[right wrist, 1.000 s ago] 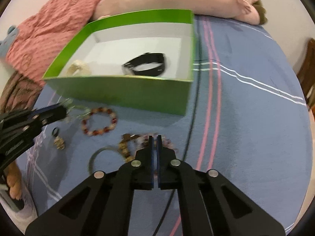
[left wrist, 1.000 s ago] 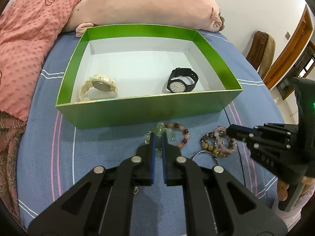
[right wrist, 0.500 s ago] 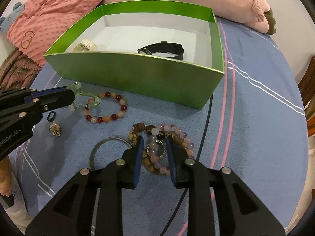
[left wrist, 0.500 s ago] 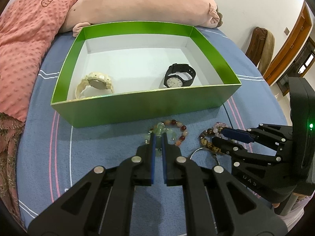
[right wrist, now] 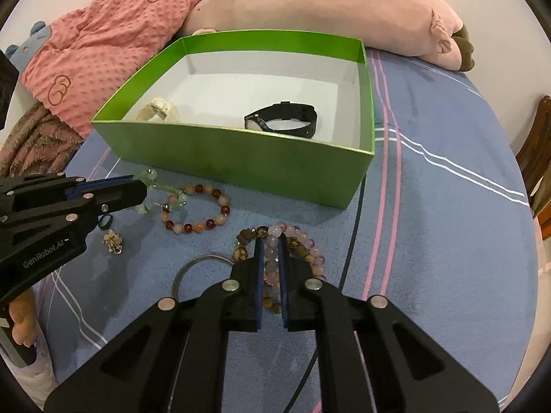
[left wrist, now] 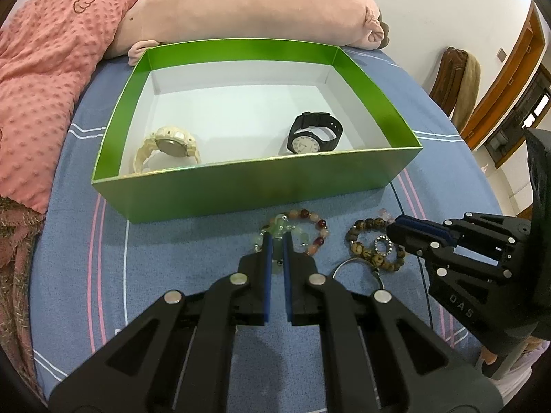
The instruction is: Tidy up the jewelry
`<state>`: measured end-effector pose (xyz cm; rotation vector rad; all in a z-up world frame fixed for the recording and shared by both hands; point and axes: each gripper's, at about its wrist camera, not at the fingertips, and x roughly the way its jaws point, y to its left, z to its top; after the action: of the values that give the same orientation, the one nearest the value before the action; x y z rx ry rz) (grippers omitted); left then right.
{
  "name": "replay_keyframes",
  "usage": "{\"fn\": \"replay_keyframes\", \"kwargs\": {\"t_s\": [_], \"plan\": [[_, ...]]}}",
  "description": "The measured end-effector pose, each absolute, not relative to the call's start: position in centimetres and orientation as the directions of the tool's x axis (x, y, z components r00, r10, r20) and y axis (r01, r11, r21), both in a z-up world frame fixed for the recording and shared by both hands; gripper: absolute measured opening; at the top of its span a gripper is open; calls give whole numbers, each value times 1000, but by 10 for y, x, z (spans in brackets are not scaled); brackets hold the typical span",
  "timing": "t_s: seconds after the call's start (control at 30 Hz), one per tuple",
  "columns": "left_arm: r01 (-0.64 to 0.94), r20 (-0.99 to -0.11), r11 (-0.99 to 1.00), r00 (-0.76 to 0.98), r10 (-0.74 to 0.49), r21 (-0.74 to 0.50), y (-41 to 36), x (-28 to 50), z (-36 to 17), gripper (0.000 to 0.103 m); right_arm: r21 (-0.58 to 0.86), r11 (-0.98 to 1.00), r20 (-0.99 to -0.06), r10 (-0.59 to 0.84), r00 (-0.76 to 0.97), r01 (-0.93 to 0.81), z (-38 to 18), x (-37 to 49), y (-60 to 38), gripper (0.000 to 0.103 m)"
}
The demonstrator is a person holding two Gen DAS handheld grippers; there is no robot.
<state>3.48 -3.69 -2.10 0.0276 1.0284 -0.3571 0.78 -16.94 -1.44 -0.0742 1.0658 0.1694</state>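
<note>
A green box (left wrist: 241,189) (right wrist: 241,161) on the blue bedspread holds a cream watch (left wrist: 168,146) (right wrist: 158,112) and a black watch (left wrist: 313,134) (right wrist: 282,120). In front of it lie a red and peach bead bracelet (left wrist: 315,227) (right wrist: 198,211), a brown bead bracelet (left wrist: 365,247) (right wrist: 242,241), a pink bead bracelet (right wrist: 292,241) and a metal ring (left wrist: 358,272) (right wrist: 193,268). My left gripper (left wrist: 278,241) (right wrist: 144,186) is shut on a pale green bead bracelet (left wrist: 275,232) (right wrist: 155,180). My right gripper (right wrist: 270,246) (left wrist: 396,229) is shut on the pink bead bracelet.
A pink plush pillow (left wrist: 241,7) lies behind the box and a pink blanket (left wrist: 38,86) to its left. A small charm (right wrist: 113,241) and a dark ring (right wrist: 105,221) lie by the left gripper. A wooden chair (left wrist: 454,82) stands beyond the bed's right edge.
My right gripper opened, came down over the pink and brown bracelets, and has closed on the pink one. My left gripper stays shut on the green bracelet.
</note>
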Motion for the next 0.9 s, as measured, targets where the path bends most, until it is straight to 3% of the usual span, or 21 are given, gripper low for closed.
{"fn": "replay_keyframes", "kwargs": {"t_s": [0.57,0.9], "plan": [[287,-804,950,532,-267,-125,-32,26,-3,6,44,982,-774,150,615,-184,21,-11,-167,8],[241,-735,962,628,-255,-129,-6,19,24,6,5,982,-781,123,612,-191,19,-9,-157,8]]}}
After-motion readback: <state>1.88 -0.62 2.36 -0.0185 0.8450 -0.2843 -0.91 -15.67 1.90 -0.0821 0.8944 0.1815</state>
